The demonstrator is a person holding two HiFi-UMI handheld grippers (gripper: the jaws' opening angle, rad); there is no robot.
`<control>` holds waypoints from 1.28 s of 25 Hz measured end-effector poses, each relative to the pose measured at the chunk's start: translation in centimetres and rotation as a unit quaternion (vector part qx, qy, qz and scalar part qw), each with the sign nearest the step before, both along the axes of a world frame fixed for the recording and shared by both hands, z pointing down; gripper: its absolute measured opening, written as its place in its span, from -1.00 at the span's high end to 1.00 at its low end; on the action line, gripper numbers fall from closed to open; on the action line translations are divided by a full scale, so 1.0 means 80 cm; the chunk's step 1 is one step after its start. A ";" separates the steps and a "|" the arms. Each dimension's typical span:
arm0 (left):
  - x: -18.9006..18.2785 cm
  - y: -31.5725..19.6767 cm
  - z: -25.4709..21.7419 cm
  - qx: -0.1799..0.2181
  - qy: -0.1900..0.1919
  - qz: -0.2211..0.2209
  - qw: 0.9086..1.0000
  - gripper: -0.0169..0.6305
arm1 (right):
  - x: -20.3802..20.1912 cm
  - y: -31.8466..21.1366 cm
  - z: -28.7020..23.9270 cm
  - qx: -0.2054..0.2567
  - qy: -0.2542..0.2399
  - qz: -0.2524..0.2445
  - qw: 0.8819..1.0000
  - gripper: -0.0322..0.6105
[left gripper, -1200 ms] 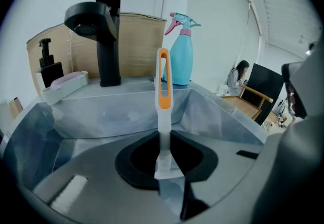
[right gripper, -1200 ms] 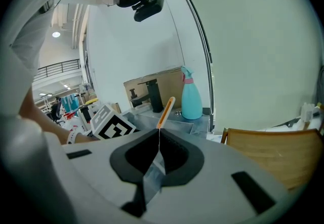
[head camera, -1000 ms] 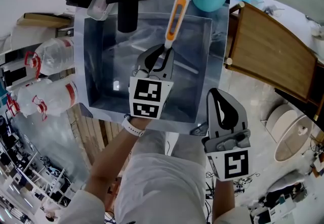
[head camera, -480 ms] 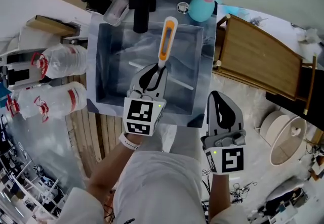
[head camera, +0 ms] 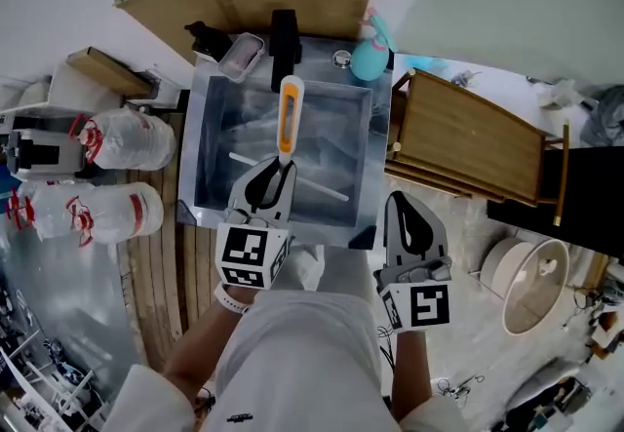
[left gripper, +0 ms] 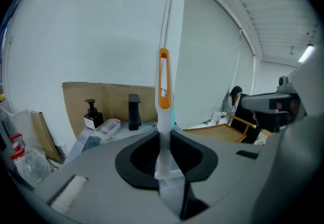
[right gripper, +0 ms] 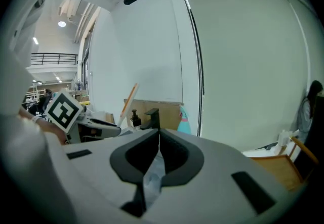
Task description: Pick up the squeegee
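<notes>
The left gripper (head camera: 276, 172) has its jaws clamped on the white neck of the orange-and-white plastic squeegee (head camera: 287, 118), held above the stainless-steel sink (head camera: 195, 172). The right gripper (head camera: 397, 199), jaws together and empty, hangs by the sink's near right corner.

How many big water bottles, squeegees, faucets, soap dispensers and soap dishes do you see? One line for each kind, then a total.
Big water bottles: 2
Squeegee: 1
Faucet: 1
Soap dispenser: 1
Soap dish: 1
Total: 6
</notes>
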State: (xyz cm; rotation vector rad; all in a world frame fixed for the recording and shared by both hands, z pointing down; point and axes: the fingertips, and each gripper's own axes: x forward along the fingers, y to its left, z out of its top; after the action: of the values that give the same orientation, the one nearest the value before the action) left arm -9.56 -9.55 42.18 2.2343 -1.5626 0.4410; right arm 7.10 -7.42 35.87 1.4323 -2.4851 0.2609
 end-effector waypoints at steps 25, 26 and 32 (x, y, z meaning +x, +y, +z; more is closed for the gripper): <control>-0.058 0.101 -0.120 0.075 0.021 -0.043 0.996 0.75 | -0.015 0.047 -0.106 0.074 -0.008 0.022 0.997 0.88; -0.059 0.101 -0.120 0.076 0.021 -0.043 0.996 0.75 | -0.018 0.048 -0.107 0.076 -0.008 0.020 0.997 0.88; -0.065 0.106 -0.121 0.077 0.022 -0.047 0.996 0.75 | -0.030 0.056 -0.103 0.072 -0.005 0.007 0.997 0.88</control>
State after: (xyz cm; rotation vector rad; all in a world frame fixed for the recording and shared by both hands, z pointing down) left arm -14.75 -1.07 32.52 2.2543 -1.7239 0.2505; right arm 4.68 -2.96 27.64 1.5078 -2.5476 0.0931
